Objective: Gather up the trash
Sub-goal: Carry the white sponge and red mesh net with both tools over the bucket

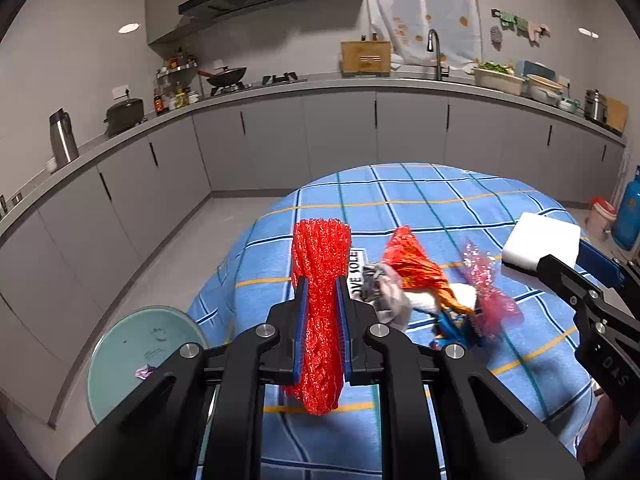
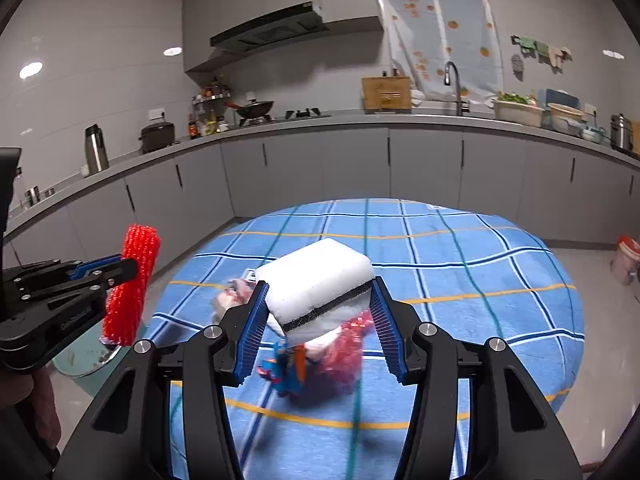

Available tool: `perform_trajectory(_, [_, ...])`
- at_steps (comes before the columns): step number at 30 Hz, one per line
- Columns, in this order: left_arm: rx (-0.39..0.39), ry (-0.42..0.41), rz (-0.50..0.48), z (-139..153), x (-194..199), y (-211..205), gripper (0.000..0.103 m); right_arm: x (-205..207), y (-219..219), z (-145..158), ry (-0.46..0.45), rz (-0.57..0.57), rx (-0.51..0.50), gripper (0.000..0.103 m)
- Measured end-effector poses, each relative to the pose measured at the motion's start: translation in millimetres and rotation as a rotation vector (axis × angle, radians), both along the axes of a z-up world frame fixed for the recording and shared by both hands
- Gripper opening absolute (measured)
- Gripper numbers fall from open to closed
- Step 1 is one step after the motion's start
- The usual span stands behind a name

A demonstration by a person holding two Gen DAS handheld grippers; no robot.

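Note:
My left gripper (image 1: 322, 284) is shut on a red foam net sleeve (image 1: 320, 264) and holds it upright above the left edge of the blue checked table (image 1: 400, 196). The sleeve also shows in the right wrist view (image 2: 134, 276). My right gripper (image 2: 318, 292) is shut on a white sponge block with a black stripe (image 2: 316, 280), raised above the table; it also shows in the left wrist view (image 1: 540, 240). A heap of trash lies on the table: an orange-red wrapper (image 1: 412, 264), grey crumpled paper (image 1: 384, 288), pink netting (image 1: 488, 292), a blue wrapper (image 1: 452, 328).
A pale green bin (image 1: 140, 356) stands on the floor left of the table with a scrap inside. Grey kitchen cabinets and a counter (image 1: 320, 84) run along the back. A blue gas cylinder (image 1: 630, 208) and a small red-lidded bucket (image 1: 600, 216) stand at right.

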State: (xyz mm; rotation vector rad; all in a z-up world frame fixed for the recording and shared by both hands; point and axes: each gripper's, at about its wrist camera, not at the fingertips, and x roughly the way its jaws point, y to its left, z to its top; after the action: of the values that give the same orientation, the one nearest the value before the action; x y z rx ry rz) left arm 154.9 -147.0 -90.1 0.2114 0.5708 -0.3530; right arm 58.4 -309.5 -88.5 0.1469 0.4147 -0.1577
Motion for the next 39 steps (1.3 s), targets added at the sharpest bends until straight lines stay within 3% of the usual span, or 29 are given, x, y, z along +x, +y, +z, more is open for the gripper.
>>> perform_trajectory(39, [-0.02,0.025,0.185,-7.5,12.7,89.1,0.014,39.0,91.5,18.1,-0.02,0.211,-0.052,0.051])
